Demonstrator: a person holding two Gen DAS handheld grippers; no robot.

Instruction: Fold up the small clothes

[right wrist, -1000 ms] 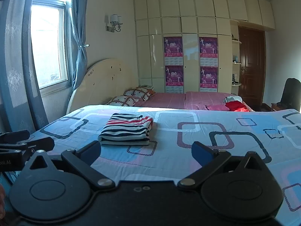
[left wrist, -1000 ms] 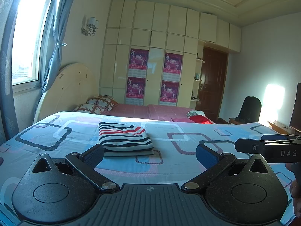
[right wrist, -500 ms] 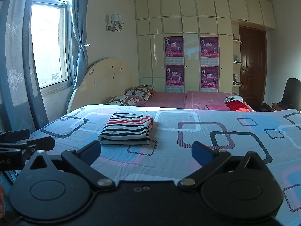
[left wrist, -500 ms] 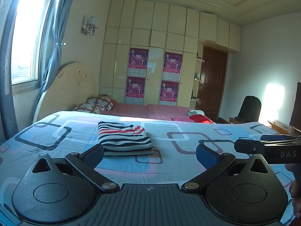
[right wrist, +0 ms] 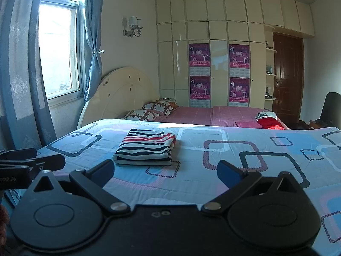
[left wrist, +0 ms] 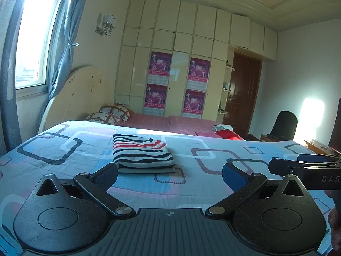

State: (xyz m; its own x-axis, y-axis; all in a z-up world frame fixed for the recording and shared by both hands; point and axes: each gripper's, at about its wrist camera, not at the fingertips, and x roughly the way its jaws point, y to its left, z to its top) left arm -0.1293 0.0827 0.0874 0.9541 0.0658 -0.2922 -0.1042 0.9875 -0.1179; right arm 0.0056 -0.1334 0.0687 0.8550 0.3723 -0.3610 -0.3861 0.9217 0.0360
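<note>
While both grippers hang above the near edge of the bed, the folded black, white and red striped knit garment (left wrist: 141, 155) lies flat on the light blue bedsheet with rounded-square outlines (left wrist: 202, 183), and it serves as the landmark here. Far left of the garment stands the bright window with blue curtains (right wrist: 57, 53), and behind and left of it rises the cream rounded headboard (right wrist: 119, 91). Directly nearer than the garment, the left gripper (left wrist: 169, 173) has its blue-padded fingers (left wrist: 105, 173) spread wide apart, holding nothing, with the garment's near edge seen between them but not touched. In the right wrist view, the right gripper (right wrist: 165, 170) likewise has its fingers (right wrist: 229, 173) apart and empty, the garment (right wrist: 146, 148) sitting just beyond its left finger. Behind the garment lie two patterned pillows (right wrist: 153, 109) on a pink bed cover (right wrist: 202, 115). Behind and right of the garment, a small red and white cloth pile (right wrist: 268, 121) rests on that cover. Farther right stands the dark wooden door (right wrist: 286, 74).
</note>
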